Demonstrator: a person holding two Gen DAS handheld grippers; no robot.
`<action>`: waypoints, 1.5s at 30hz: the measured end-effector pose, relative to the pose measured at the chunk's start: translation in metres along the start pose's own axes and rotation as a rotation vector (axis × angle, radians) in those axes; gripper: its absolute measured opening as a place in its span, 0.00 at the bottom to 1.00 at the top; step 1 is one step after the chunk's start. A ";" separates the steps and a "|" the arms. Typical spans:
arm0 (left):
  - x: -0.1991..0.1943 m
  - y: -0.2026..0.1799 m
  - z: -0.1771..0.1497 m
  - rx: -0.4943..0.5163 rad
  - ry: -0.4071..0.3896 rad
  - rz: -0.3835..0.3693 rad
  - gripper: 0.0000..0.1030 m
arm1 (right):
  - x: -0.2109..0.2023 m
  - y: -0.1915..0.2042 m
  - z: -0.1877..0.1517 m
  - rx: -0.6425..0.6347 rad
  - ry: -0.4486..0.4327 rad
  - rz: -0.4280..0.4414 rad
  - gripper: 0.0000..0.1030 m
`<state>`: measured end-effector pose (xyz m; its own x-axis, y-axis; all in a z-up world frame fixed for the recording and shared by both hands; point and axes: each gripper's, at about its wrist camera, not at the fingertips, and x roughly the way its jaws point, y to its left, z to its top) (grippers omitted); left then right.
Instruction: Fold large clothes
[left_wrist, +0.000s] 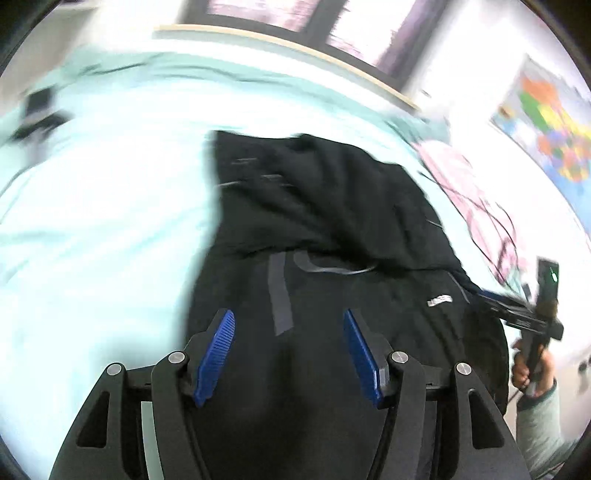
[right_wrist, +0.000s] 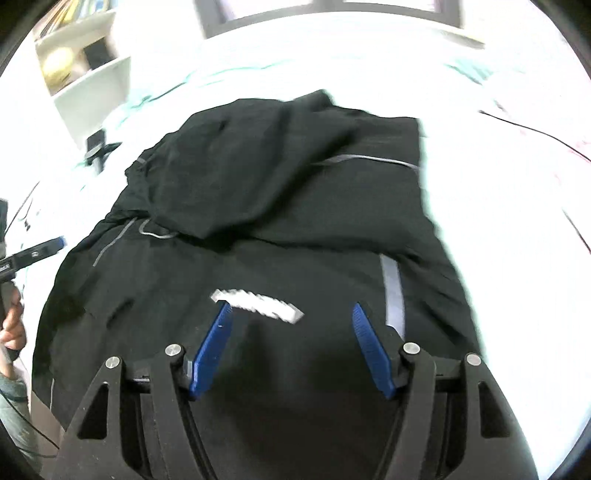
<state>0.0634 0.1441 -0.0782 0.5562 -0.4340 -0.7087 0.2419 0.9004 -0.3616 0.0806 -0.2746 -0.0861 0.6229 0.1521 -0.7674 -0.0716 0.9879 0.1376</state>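
1. Bed (left_wrist: 92, 206): pale mint sheet, fills most of both views; it carries the garment.
2. Jacket (left_wrist: 332, 229): black, lies spread on the bed, partly folded, with an upper layer doubled over the lower body. Grey strips (left_wrist: 280, 295) and a white label (right_wrist: 258, 301) show on the fabric. It lies directly below both grippers.
3. Shelf unit (right_wrist: 88, 77): white, stands beyond the bed at the upper left of the right wrist view; contents blurred.
4. Poster (left_wrist: 550, 129): multicoloured, on the wall at the right of the left wrist view; blurred.
5. Left gripper (left_wrist: 288, 347): blue fingers (left_wrist: 218, 354) stand apart above the jacket, nothing between them; contact with the fabric is not visible.
6. Right gripper (right_wrist: 291, 339): blue fingers (right_wrist: 369, 350) stand apart over the white label, nothing clamped.
7. Dark object (right_wrist: 98, 146): small, on the bed left of the jacket; too blurred to identify.
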 end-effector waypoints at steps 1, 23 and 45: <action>-0.006 0.014 -0.005 -0.033 0.013 0.027 0.61 | -0.010 -0.014 -0.010 0.030 0.000 -0.014 0.68; 0.021 0.027 -0.054 -0.163 0.191 -0.205 0.61 | -0.028 -0.105 -0.098 0.276 0.078 0.084 0.54; -0.038 0.006 -0.140 -0.194 0.132 -0.139 0.14 | -0.071 -0.055 -0.182 0.179 0.144 0.206 0.20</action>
<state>-0.0679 0.1614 -0.1383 0.4168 -0.5644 -0.7125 0.1443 0.8150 -0.5612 -0.1013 -0.3337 -0.1534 0.4917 0.3640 -0.7910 -0.0387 0.9167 0.3977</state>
